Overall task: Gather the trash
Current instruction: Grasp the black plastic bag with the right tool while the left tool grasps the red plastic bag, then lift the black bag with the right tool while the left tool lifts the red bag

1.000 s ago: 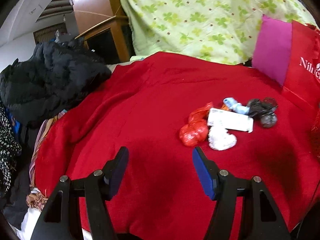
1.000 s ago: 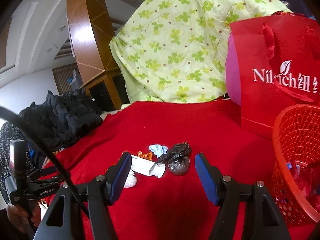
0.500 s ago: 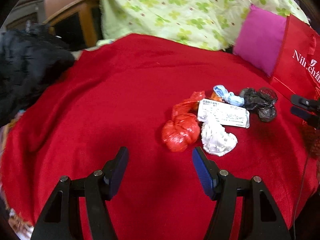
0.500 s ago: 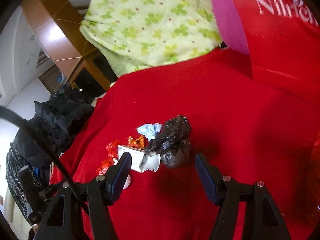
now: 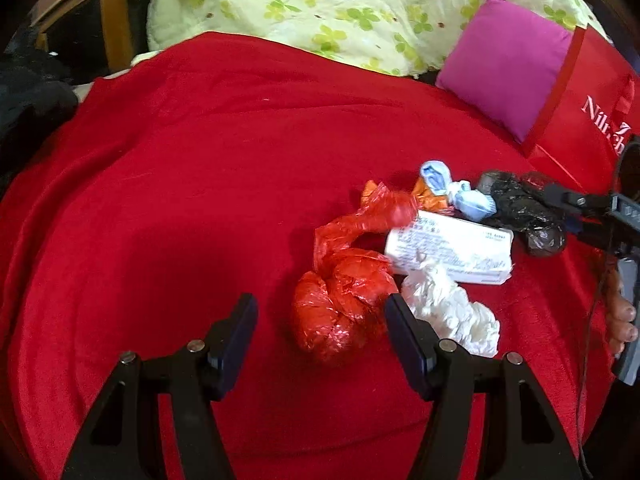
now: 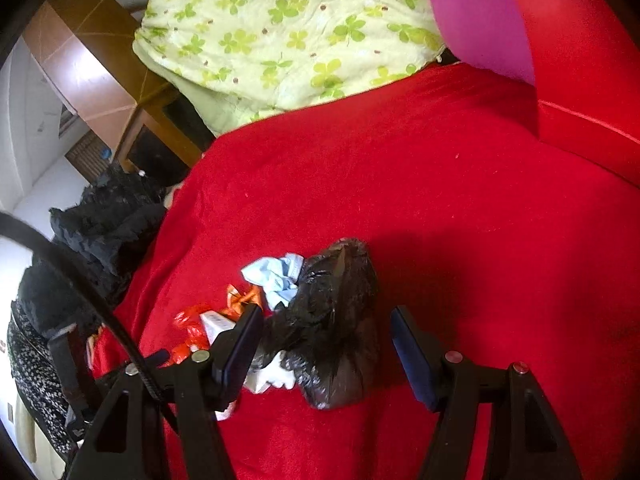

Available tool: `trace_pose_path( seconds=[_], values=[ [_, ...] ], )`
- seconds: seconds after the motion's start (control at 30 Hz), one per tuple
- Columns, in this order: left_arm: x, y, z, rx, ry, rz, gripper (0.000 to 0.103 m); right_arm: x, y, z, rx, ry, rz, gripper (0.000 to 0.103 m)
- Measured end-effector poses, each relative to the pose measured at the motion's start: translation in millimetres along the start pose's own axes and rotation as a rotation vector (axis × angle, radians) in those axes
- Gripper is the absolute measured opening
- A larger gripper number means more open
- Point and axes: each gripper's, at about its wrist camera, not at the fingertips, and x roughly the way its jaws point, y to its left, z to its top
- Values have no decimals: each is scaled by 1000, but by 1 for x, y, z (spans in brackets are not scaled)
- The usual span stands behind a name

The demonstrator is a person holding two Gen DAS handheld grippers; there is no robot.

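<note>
A small heap of trash lies on a red blanket. In the left wrist view my left gripper is open, and the knotted red plastic bag sits between its fingertips, untouched. Beside it lie a crumpled white tissue, a white printed packet, a light blue wad and a black plastic bag. In the right wrist view my right gripper is open around the black plastic bag, its pads clear of it. The right gripper's fingers show at the left view's right edge.
A green clover-print quilt and a magenta cushion lie at the back. A red paper bag stands at the right. Black clothing is piled at the blanket's left edge, with a wooden cabinet behind.
Both grippers have come down and forward toward the trash. The red bag now lies between the left fingers and the black bag between the right ones. The red basket has left the right view.
</note>
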Motion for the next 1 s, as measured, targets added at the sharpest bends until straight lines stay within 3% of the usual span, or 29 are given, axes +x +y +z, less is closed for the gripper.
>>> trace_pose_path(
  seconds=[0.17,0.23,0.27,0.4,0.7,1.0],
  values=[
    [9,0,3,2,13,-47,67,17,4,-6,-30,67,-15,68],
    [12,0,2,4,22,-60,65,19,7,-8,-49,81,-21,58],
    [13,-2,1,7,21,-67,59,20,8,-8,-55,87,-19,50],
    [10,-5,-3,0,10,-75,51,20,11,-10,-66,92,-16,39],
    [-17,-4,-15,-64,-40,-33,46,-10,17,-17,-86,43,19,37],
    [-90,-22,-35,-67,-141,29,46,-81,31,-37,-150,-78,42,37]
  ],
)
